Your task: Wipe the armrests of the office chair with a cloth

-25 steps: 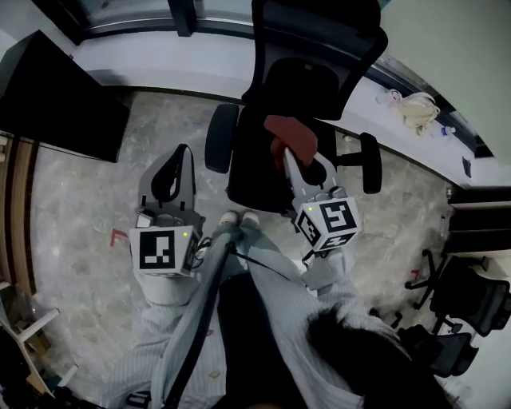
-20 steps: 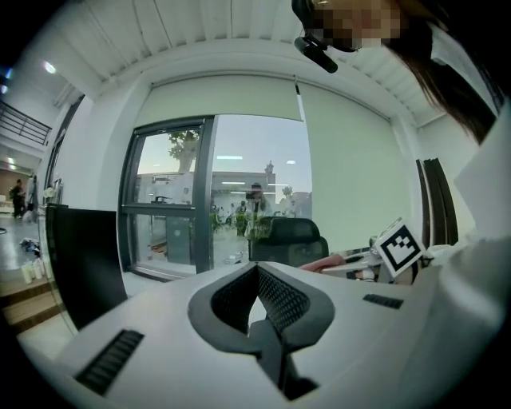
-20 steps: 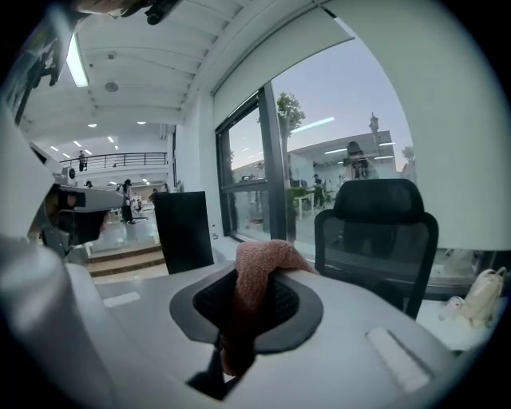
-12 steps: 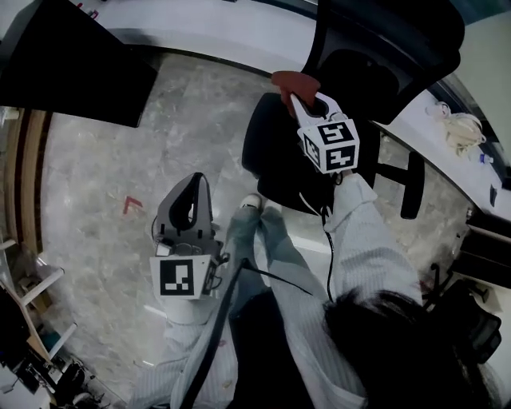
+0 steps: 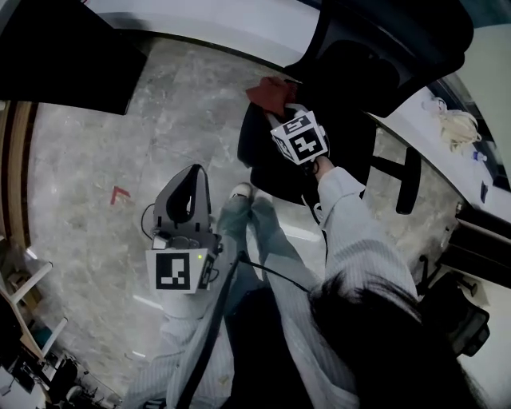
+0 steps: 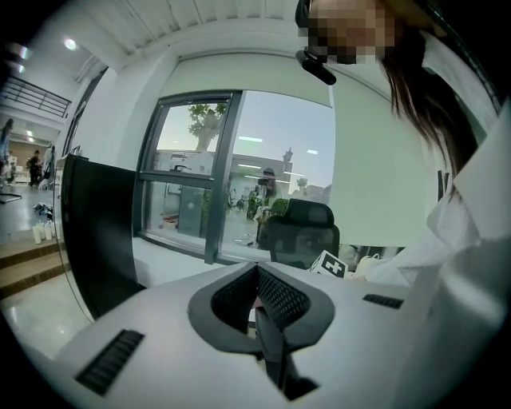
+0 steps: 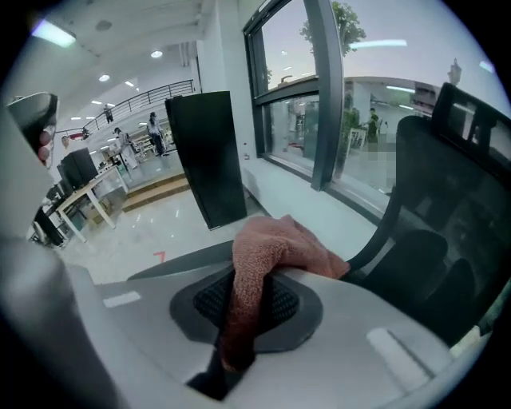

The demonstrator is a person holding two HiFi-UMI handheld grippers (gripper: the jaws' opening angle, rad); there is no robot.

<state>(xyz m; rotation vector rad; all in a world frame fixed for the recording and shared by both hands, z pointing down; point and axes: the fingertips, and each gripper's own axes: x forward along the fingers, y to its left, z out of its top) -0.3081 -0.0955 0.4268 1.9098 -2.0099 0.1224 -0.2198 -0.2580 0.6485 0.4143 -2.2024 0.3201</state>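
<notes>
The black office chair (image 5: pixel 343 96) stands at the top right of the head view, seat toward me. My right gripper (image 5: pixel 278 104) is shut on a pinkish-red cloth (image 5: pixel 267 92), held at the far end of the chair's left armrest (image 5: pixel 247 145). The right armrest (image 5: pixel 409 180) sticks out on the other side. In the right gripper view the cloth (image 7: pixel 271 244) bunches over the jaws of the right gripper (image 7: pixel 247 275), with the chair's backrest (image 7: pixel 447 176) to the right. My left gripper (image 5: pixel 186 177) hangs low over the floor, shut with nothing in it; its jaws of the left gripper (image 6: pixel 257 272) meet.
A black panel (image 5: pixel 60 56) stands at the top left beside a white ledge (image 5: pixel 215 24). A pale bag (image 5: pixel 457 124) lies on the ledge at right. Another dark chair (image 5: pixel 455 315) is at the lower right. The person's shoes (image 5: pixel 239 192) stand before the seat.
The right gripper has carried the cloth from over the seat to the left, onto the far end of the left armrest. The left gripper has stayed low and shut.
</notes>
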